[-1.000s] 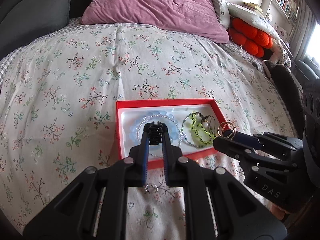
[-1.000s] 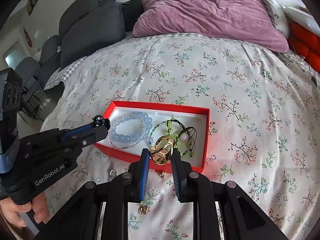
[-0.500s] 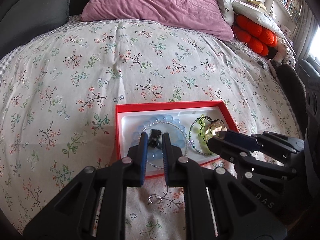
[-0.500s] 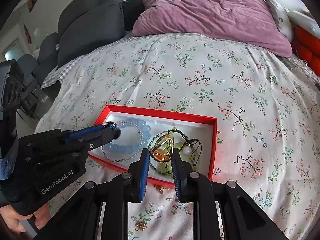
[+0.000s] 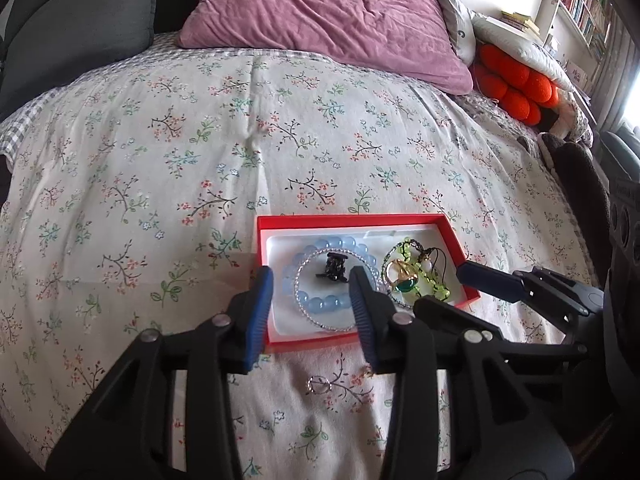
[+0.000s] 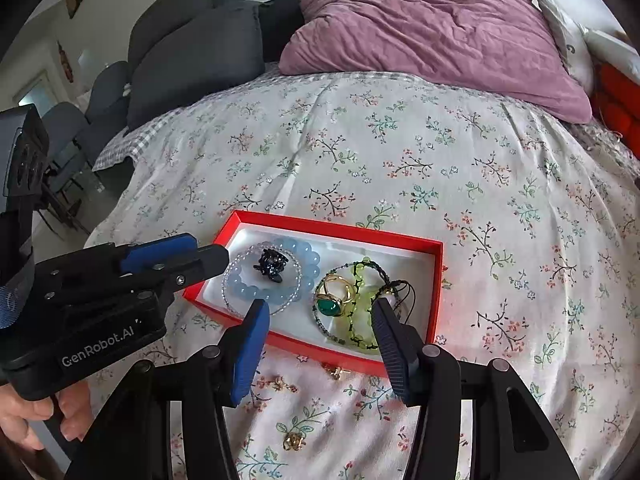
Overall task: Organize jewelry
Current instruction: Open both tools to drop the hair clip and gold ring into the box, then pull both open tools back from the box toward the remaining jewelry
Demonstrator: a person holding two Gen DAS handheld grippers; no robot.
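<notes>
A red jewelry box (image 5: pixel 352 219) (image 6: pixel 438 276) lies on the floral bedspread. In it lie a blue bead bracelet (image 5: pixel 320 304) (image 6: pixel 248 292), a black piece (image 5: pixel 335 267) (image 6: pixel 272 265) inside the bracelet, a green bead bracelet (image 5: pixel 434 286) (image 6: pixel 356 332), and a gold ring with a green stone (image 5: pixel 404 280) (image 6: pixel 334 300). My left gripper (image 5: pixel 312 276) (image 6: pixel 200 250) is open and empty over the box's near left part. My right gripper (image 6: pixel 318 308) (image 5: pixel 448 284) is open and empty over the box's near right part. Loose pieces lie in front of the box: a silver ring (image 5: pixel 318 385) and gold pieces (image 6: pixel 294 441) (image 6: pixel 336 372) (image 6: pixel 280 383).
A purple pillow (image 5: pixel 328 16) (image 6: pixel 432 28) lies at the bed's far end, dark grey cushions (image 6: pixel 192 52) to the left, orange cushions (image 5: pixel 516 84) to the right. A bookshelf (image 5: pixel 580 4) stands at the far right.
Both grippers have opened. The left one let go of the black piece onto the blue bracelet; the right one let go of the gold ring onto the green bracelet.
</notes>
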